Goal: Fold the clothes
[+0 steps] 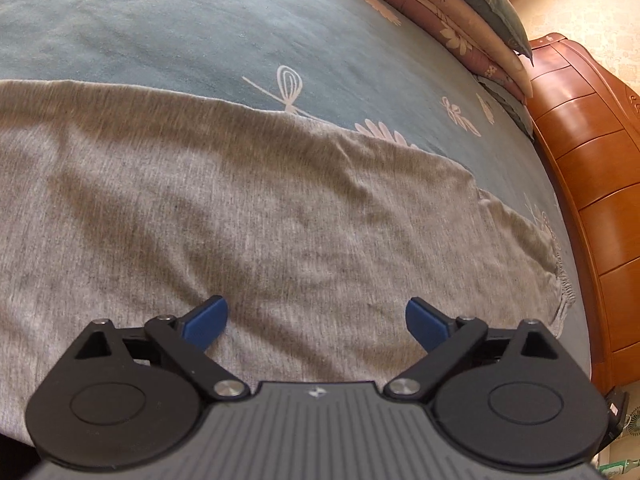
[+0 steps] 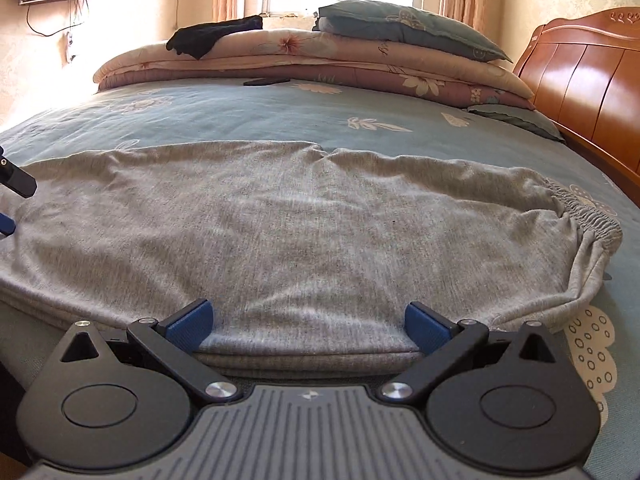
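Both grippers, left gripper (image 1: 316,322) and right gripper (image 2: 307,325), are hanging with jaws spread wide, gripping nothing. Grey trousers (image 2: 304,224) are lying folded on the bed sheet (image 2: 240,116), long axis crosswise, waistband (image 2: 588,216) pointing right.

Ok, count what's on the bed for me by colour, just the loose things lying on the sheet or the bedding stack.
Grey: 1, the grey trousers with an elastic waistband.
Black: 2, the black garment on the folded quilts, and the flat black object on the sheet.
Blue-grey: 1, the pillow atop the stack.
Total: 4
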{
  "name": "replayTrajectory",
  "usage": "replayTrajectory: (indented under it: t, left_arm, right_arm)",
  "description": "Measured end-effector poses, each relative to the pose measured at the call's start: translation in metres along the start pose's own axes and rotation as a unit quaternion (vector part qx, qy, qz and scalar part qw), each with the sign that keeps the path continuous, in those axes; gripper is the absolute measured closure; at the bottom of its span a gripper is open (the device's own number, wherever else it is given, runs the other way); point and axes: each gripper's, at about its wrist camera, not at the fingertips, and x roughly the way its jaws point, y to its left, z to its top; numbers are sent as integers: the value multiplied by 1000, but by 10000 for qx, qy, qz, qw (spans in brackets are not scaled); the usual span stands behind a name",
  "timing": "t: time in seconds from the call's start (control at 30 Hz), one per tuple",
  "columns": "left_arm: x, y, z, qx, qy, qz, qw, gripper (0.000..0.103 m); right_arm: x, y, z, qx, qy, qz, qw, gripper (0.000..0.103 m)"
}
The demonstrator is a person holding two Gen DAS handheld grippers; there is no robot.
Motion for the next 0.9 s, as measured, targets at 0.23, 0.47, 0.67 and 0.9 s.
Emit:
replayTrajectory:
  t: [0.23, 0.47, 0.67, 0.9]
  left_arm:
    - [10, -22, 5, 330, 150, 509, 9980, 5]
    - [-4, -53, -1, 603, 47, 361, 9975, 5]
    - [2, -83, -16, 783, 262, -264, 9962, 5]
    - [51, -85, -4, 505, 354, -279, 9977, 2]
  right_arm:
    - [-2, -6, -3, 150, -70, 139, 9998, 0]
    - [-3, -6, -10, 64, -313, 173, 9993, 0]
    - [-3, -5, -11, 52, -372, 154, 9992, 0]
    - [-4, -6, -11, 69, -382, 161, 9991, 0]
